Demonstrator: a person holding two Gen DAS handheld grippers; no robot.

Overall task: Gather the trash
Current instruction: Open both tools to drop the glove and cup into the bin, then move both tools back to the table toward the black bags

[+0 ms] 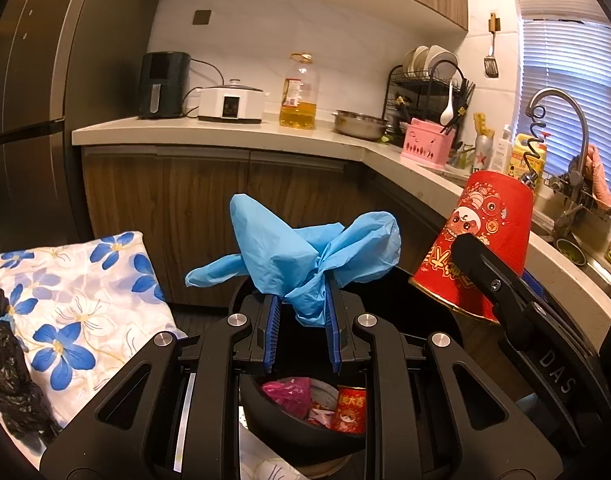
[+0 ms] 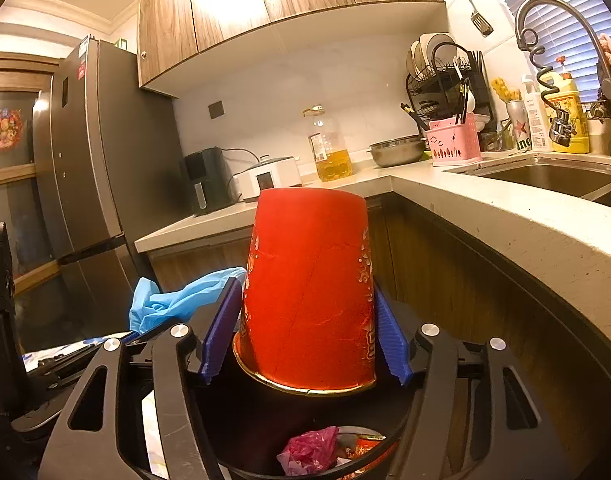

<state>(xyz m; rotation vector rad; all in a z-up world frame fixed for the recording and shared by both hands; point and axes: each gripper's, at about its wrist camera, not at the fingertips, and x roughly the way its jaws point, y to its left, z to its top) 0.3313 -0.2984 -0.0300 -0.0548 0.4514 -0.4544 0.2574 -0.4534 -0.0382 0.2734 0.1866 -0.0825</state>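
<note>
My left gripper [image 1: 303, 304] is shut on a crumpled blue glove [image 1: 301, 248] and holds it above the black trash bin [image 1: 305, 436]. My right gripper [image 2: 307, 320] is shut on a red paper cup [image 2: 309, 292], held upside down with its gold rim toward the bin [image 2: 241, 440]. The cup also shows in the left wrist view [image 1: 481, 240], to the right of the glove. The glove shows at the left of the right wrist view [image 2: 173, 300]. Inside the bin lie a pink bag [image 1: 287, 394] and a red can [image 1: 349, 408].
A blue-flowered cloth [image 1: 77, 304] with a black plastic bag [image 1: 9, 380] lies at the left. The L-shaped counter [image 2: 485, 216] runs behind and to the right, with an oil bottle [image 1: 299, 96], pot, dish rack, pink caddy [image 1: 425, 144] and sink [image 2: 553, 176]. A grey fridge [image 2: 89, 184] stands at the left.
</note>
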